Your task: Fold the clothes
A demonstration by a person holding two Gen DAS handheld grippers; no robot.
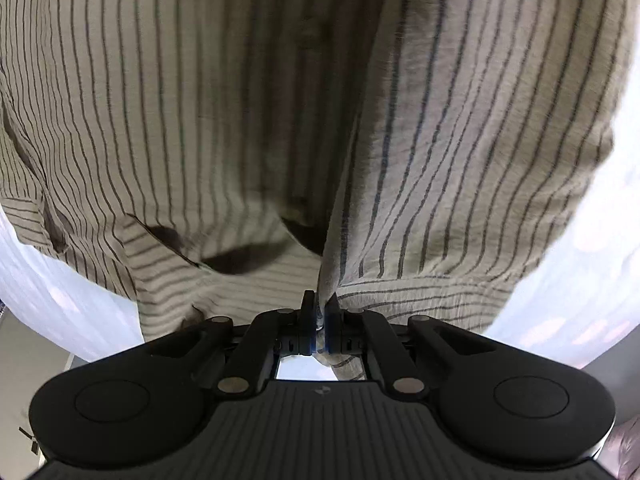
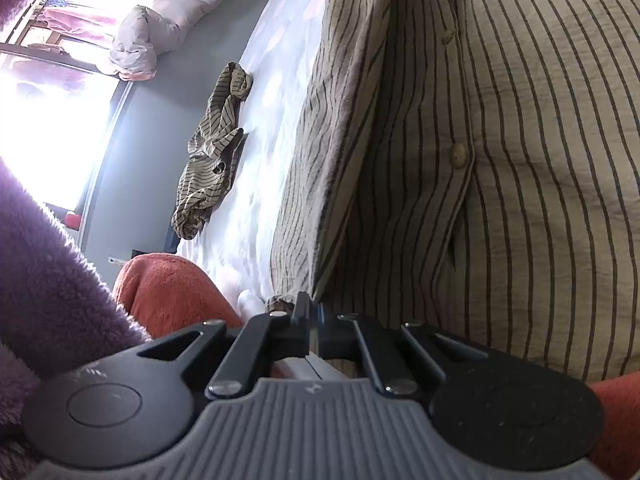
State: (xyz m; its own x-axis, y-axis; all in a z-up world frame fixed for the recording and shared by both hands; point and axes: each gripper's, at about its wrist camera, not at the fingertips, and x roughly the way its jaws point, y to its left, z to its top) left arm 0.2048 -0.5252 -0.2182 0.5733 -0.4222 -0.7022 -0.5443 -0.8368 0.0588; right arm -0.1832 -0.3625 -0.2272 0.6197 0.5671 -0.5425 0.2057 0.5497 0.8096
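Tongs on the left [image 1: 318, 312] are pinching a bunched ridge of a beige striped shirt [image 1: 280, 100], jaws pressed together on the cloth. In the left wrist view the shirt is filling nearly the whole frame, hanging or draping close to the lens, with a hem edge running across just above the tongs and the white bed sheet [image 1: 60, 288] showing at both sides. In the right wrist view the right tongs [image 2: 311, 312] are also clamping the shirt's [image 2: 520, 160] lower edge, beside its buttoned front placket; one side is already lying doubled over along a long crease. Beyond it, a second crumpled striped garment [image 2: 212, 152] is resting on the bed [image 2: 272, 80], well apart, and a pale bundled duvet [image 2: 168, 20] is sitting farther off. Judging by this, a fold of the shirt is under way; the next move likely calls for both tongs travelling together, keeping the edge taut.
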